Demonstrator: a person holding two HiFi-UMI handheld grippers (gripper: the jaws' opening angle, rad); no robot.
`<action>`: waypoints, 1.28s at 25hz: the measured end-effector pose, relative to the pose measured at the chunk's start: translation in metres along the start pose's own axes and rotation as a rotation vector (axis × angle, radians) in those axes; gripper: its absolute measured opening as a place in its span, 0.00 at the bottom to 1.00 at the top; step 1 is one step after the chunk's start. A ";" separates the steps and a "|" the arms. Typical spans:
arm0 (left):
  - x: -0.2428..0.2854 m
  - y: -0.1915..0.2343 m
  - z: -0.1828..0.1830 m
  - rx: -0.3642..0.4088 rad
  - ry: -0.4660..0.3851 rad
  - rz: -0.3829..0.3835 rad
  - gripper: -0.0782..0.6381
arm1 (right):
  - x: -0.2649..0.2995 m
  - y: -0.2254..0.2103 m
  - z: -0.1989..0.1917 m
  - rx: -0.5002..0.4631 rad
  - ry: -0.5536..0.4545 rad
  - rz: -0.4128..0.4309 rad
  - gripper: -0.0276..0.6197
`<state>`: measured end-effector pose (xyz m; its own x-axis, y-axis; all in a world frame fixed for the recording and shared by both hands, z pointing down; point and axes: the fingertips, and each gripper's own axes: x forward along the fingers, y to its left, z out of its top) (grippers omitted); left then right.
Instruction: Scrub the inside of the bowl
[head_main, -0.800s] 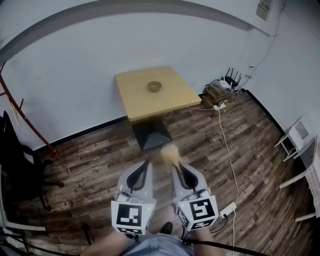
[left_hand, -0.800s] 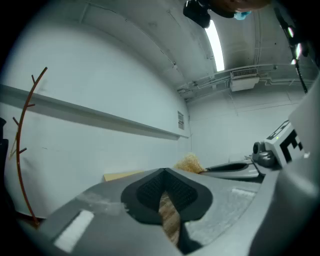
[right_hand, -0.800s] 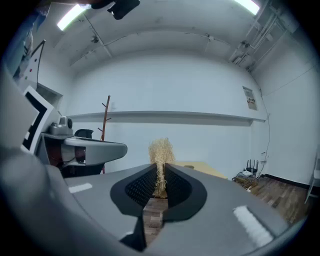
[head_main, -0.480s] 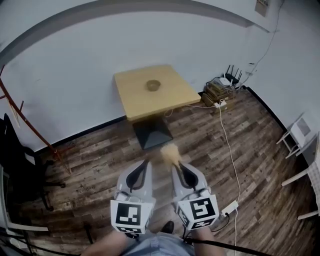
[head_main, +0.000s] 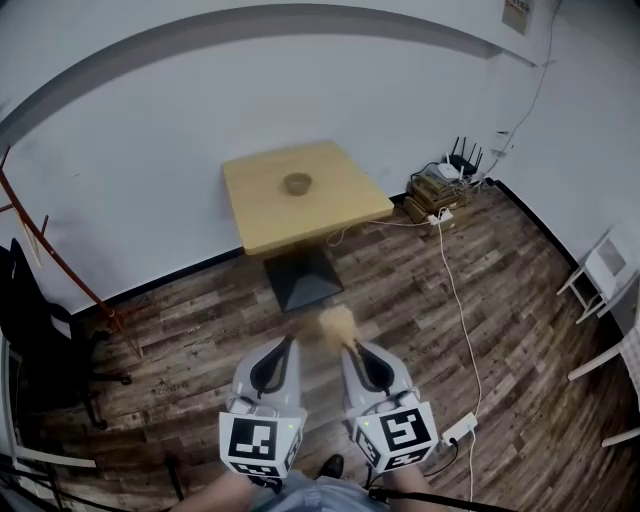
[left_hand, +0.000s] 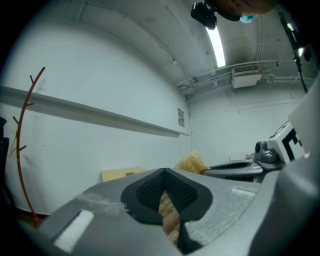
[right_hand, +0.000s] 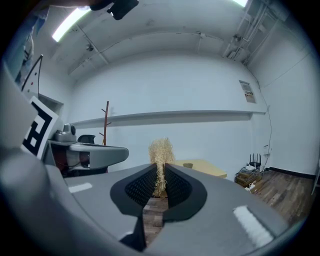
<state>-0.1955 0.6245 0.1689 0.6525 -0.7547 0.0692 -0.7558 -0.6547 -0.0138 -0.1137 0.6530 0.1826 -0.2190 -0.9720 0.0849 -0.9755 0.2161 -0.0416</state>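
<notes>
The right gripper (head_main: 350, 348) pinches a straw-coloured scrubber (head_main: 335, 322). Just beside it, the left gripper (head_main: 288, 345) has its jaws together on nothing. The bowl (head_main: 297, 183) sits on the wooden table (head_main: 262, 222), well ahead.

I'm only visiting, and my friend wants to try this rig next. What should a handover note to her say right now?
Left claw: shut, nothing in it.
Right claw: shut on the straw-coloured scrubber, which sticks out past the tips.
Bowl: on the wooden table by the wall, across the floor from both claws.
Done: scrubber is in hand.
Left: walk up to the table, probably steady the bowl with the left claw, then scrub its inside.
</notes>
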 end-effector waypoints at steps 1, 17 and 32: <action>0.000 -0.005 -0.002 0.001 0.002 0.002 0.14 | -0.003 -0.003 -0.002 0.007 -0.001 0.006 0.11; 0.082 0.029 -0.031 -0.044 0.081 0.013 0.14 | 0.068 -0.061 -0.041 0.080 0.087 -0.009 0.11; 0.192 0.145 0.004 -0.047 0.002 -0.011 0.14 | 0.220 -0.081 0.013 0.019 0.055 -0.022 0.11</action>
<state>-0.1792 0.3844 0.1758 0.6603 -0.7476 0.0714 -0.7507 -0.6598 0.0342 -0.0821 0.4203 0.1919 -0.1991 -0.9698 0.1407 -0.9795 0.1927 -0.0582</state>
